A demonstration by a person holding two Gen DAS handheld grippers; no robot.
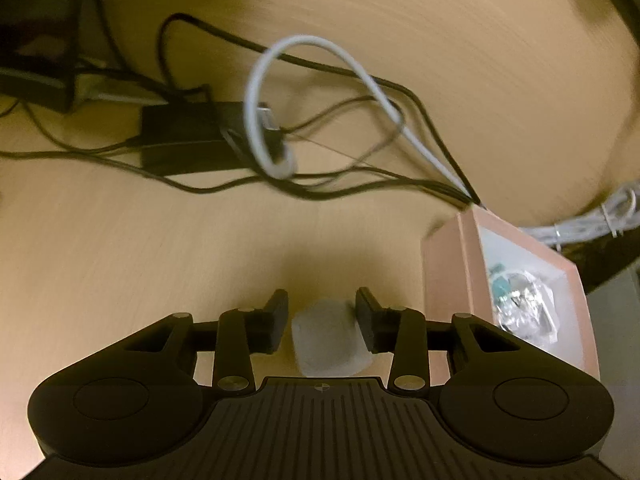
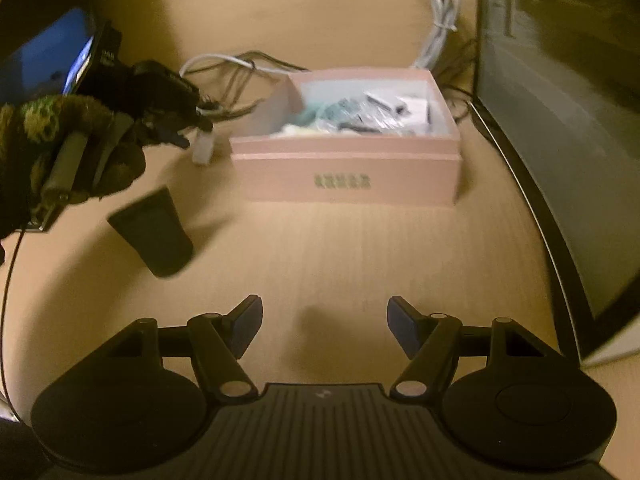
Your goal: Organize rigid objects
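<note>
A small white block (image 1: 328, 336) sits between the fingers of my left gripper (image 1: 322, 308), with a thin gap showing on its left side, so the jaws stand open around it. In the right wrist view the same block (image 2: 202, 152) hangs just under the left gripper (image 2: 180, 128), close to the left wall of the pink box (image 2: 344, 160). The pink box (image 1: 508, 280) is uncovered and holds plastic-wrapped and teal items. My right gripper (image 2: 324, 328) is open over bare table in front of the box, with nothing between its fingers. A black pouch-like object (image 2: 152, 236) lies to its front left.
Black cables, a black power adapter (image 1: 188, 140) and a white cable loop (image 1: 280, 100) lie beyond the left gripper. A tied white cable (image 2: 440, 12) lies behind the box. A dark monitor (image 2: 560, 120) stands on the right. A gloved hand (image 2: 60, 140) holds the left gripper.
</note>
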